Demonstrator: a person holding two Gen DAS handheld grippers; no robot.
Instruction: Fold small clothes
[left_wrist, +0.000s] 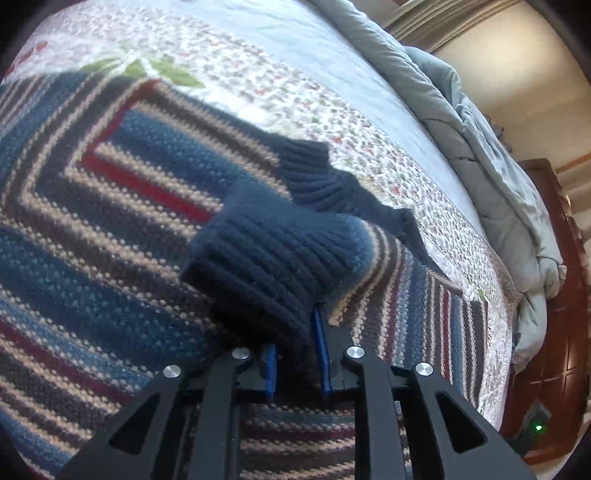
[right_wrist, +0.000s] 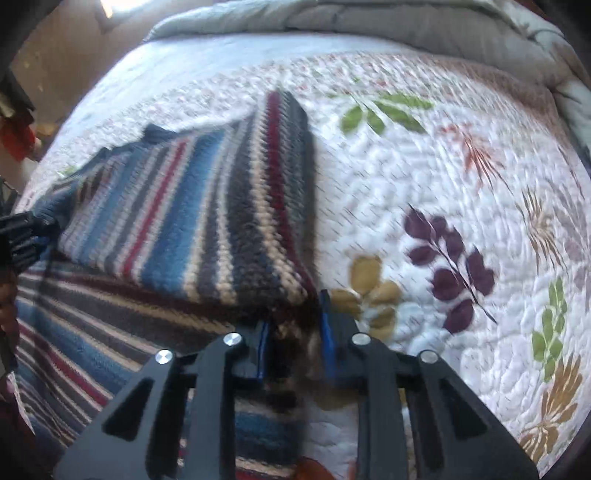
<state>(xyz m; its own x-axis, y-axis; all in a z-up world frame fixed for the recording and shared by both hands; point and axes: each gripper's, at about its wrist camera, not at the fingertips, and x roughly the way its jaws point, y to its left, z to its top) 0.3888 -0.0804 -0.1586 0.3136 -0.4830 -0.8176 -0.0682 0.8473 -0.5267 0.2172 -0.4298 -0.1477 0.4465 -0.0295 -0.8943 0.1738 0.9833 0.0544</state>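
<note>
The left claw (left_wrist: 299, 350) was closed on the sweater's (left_wrist: 110, 229) navy ribbed cuff (left_wrist: 273, 262); the right claw (right_wrist: 295, 339) was pinched on a folded striped edge. Beyond them, the thick, soft, floppy knit was spread over the quilted bed (right_wrist: 424, 177); edges were judged the best holds.

Sweater (left_wrist: 129, 206) is coarse, fuzzy knit wool with ribbed cuffs; quilt (right_wrist: 424, 177) is stitched, puckered cotton; gripper (left_wrist: 297, 354) arms are matt black plastic.
</note>
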